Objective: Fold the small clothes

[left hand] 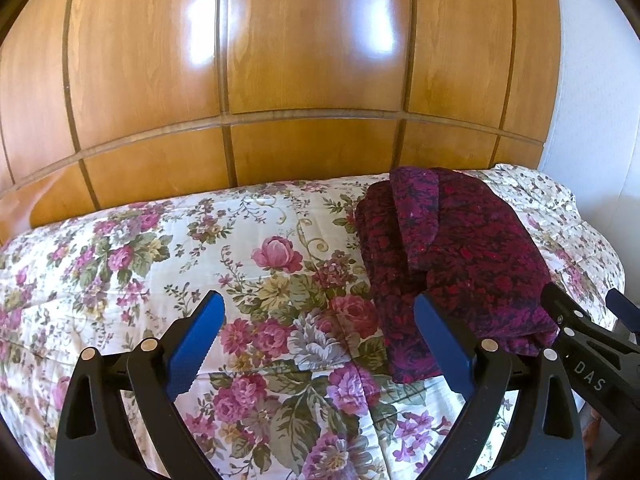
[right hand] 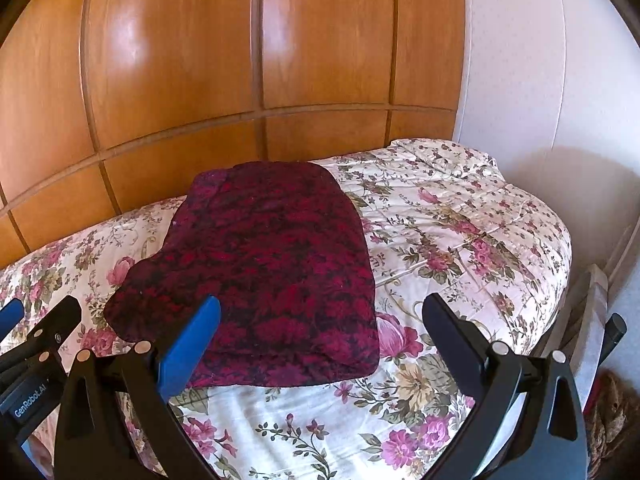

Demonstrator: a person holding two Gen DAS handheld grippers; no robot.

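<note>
A dark red and purple patterned garment (left hand: pixel 452 256) lies folded into a thick rectangle on the floral bedspread (left hand: pixel 180 264). It also shows in the right wrist view (right hand: pixel 260 272), with a narrow flap along its left side. My left gripper (left hand: pixel 320 300) is open and empty above the bedspread, just left of the garment's near edge. My right gripper (right hand: pixel 324 304) is open and empty, held over the garment's near right corner. In the left wrist view the right gripper (left hand: pixel 580 304) shows by the garment's right side. In the right wrist view the left gripper (right hand: pixel 40 308) shows at the garment's left.
The bed stands against a wooden panelled wardrobe (left hand: pixel 280 60). A white wall (right hand: pixel 540 80) is to the right. The bed's right edge (right hand: pixel 560 264) drops to a gap with a white panel (right hand: pixel 592 312) and a brown woven thing (right hand: pixel 616 412).
</note>
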